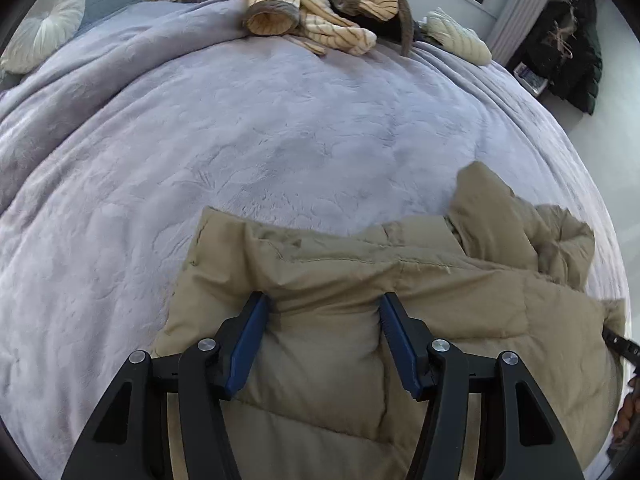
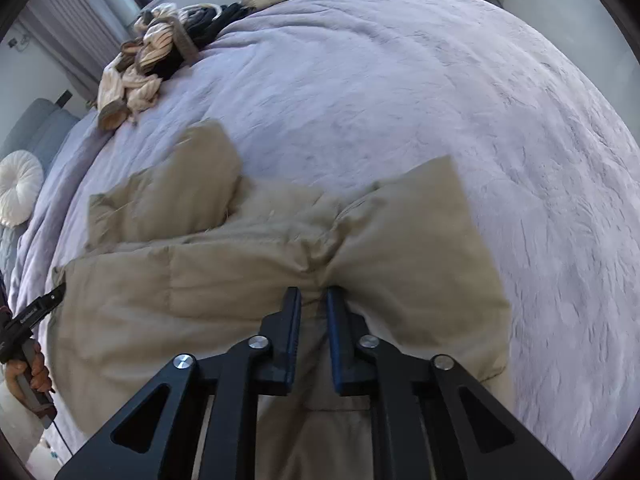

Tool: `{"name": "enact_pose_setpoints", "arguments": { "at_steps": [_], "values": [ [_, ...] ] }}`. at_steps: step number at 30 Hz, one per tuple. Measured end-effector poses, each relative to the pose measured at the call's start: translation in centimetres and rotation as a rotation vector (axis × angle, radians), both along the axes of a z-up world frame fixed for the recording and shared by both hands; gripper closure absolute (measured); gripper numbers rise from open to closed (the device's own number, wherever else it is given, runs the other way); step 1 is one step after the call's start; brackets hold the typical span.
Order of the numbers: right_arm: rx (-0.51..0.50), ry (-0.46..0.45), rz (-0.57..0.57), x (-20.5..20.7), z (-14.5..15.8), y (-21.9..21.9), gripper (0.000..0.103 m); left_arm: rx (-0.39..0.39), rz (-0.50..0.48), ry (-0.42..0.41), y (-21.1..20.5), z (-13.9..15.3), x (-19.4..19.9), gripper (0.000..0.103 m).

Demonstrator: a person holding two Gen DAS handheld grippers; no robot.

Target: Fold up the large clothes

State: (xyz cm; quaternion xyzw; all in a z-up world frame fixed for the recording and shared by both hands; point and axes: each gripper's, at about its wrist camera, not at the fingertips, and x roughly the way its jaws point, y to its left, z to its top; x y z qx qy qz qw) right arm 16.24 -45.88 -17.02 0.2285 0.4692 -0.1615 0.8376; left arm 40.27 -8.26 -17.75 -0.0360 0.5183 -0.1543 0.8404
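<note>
A tan puffer jacket [image 1: 400,280] lies on the lavender blanket [image 1: 240,140] of a bed, at the near edge. My left gripper [image 1: 324,300] is open, its blue-padded fingers resting on a bulge of the jacket near its left end. In the right wrist view the jacket [image 2: 224,272] spreads to the left, and my right gripper [image 2: 314,292] is shut on a pinched fold of it near its right end. The left gripper [image 2: 44,304] shows at the far left of that view. The right gripper's tip [image 1: 616,342] shows at the right edge of the left wrist view.
A heap of striped cream and dark clothes [image 1: 320,12] lies at the far side of the bed, also in the right wrist view [image 2: 160,56]. A folded cream garment [image 1: 460,36] lies beside it. A round white cushion [image 1: 44,24] sits at the headboard. A dark coat [image 1: 568,52] hangs by the wall.
</note>
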Motion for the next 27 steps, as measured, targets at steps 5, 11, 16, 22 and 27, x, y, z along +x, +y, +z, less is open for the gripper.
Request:
{"name": "enact_pose_setpoints", "arguments": {
  "at_steps": [5, 11, 16, 22, 27],
  "values": [
    [0.099, -0.1, -0.104, -0.4, -1.9, -2.7, 0.098, -0.055, 0.001, 0.001, 0.2, -1.7, 1.0, 0.042],
    [0.361, -0.244, -0.233, -2.5, -6.4, -6.2, 0.103, -0.114, -0.002, -0.004, 0.5, -2.8, 1.2, 0.042],
    [0.365, -0.238, -0.237, -2.6, -5.8, -5.8, 0.103, -0.124, 0.006, 0.005, 1.3, -1.8, 1.7, 0.042],
    [0.235, -0.172, -0.276, -3.3, -2.7, -5.7, 0.103, -0.048, 0.079, 0.004, 3.8, -0.6, 2.7, 0.042],
    [0.068, -0.11, -0.303, -4.3, 0.5, -4.5, 0.098, -0.018, 0.162, 0.027, 6.6, 0.2, 2.6, 0.042]
  ]
}}
